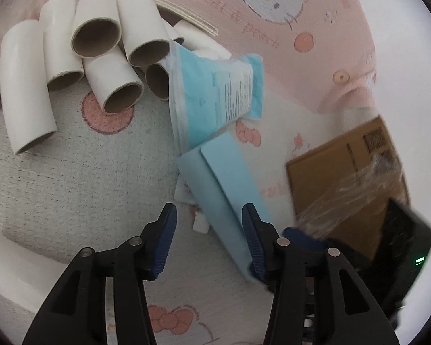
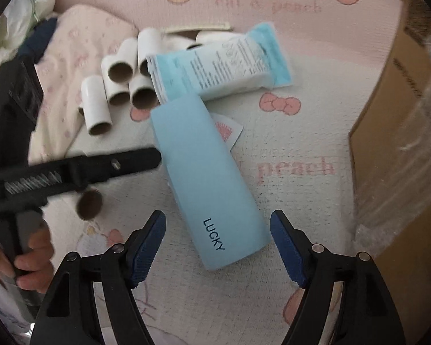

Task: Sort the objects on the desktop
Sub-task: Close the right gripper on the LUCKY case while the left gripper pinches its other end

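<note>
Desktop objects spread on a pink cartoon-print mat, none yet in any container. Largest: cardboard box at right edge, partly wrapped in clear film; inside not visible, contents cannot be told. Next: pale blue case marked LUCKY, flat on the mat at centre, long axis running near to far, its near end between the jaws of the right gripper. Jaws wide apart, pads clear of the case on both sides; nothing held. Probably just set down here, or lined up for a pick; cannot tell which. Far of the case: blue-and-white printed pouch, sealed, leaning on the case's far end and on the tubes, apparently propped there, not laid flat. Left of it: pile of white cardboard tubes, lying loose, open ends toward camera, all seemingly empty, clustered as one group. One more tube apart, near left, below the other tool. Left gripper over the case's left edge, jaws apart, empty; gripped by a hand at lower left. Smallest: white paper scrap on the mat beside the case.
</note>
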{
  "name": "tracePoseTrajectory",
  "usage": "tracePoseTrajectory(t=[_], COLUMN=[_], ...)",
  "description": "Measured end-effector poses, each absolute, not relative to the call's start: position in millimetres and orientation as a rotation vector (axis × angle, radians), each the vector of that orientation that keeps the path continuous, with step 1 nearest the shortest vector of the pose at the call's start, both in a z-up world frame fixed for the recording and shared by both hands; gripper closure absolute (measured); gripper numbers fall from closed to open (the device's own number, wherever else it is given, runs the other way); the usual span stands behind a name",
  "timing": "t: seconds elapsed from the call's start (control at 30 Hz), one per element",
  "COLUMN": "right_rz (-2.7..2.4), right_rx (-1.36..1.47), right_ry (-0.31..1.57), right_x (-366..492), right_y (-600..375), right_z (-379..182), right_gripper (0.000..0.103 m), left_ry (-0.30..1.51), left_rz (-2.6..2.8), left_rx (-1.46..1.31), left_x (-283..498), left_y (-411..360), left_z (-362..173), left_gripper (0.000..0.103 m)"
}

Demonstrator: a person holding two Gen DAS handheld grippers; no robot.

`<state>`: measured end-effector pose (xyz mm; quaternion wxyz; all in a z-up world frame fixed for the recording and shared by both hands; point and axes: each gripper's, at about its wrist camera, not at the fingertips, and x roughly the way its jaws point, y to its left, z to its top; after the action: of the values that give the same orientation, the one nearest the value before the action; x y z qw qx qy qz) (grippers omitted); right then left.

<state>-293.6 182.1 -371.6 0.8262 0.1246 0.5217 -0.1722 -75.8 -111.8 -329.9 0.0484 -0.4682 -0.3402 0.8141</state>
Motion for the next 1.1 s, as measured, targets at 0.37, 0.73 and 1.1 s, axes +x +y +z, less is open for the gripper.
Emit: tracePoseTrajectory(t=[0.37,0.73,1.1], right_rz=[-0.327,-0.338,-0.388], right_rx=[0.321,0.346,0.37], right_ry=[1.156,1.179,1.166], right_x=[-281,-274,-267], right_y=[168,174,208], right_z=[-390,-401,-403], right_gripper=[0.032,0.04,0.043], left_ry=[-1.22,-1.262,-1.186], left_rz=[2.438,2.375,2.331], left_rx=[-1.367,-1.392,-1.478], left_x=[-102,-116,-121], left_y=[-119,-113,-108], left_z=[-342,-348,-343], left_gripper=[0.051,0.065,0.058])
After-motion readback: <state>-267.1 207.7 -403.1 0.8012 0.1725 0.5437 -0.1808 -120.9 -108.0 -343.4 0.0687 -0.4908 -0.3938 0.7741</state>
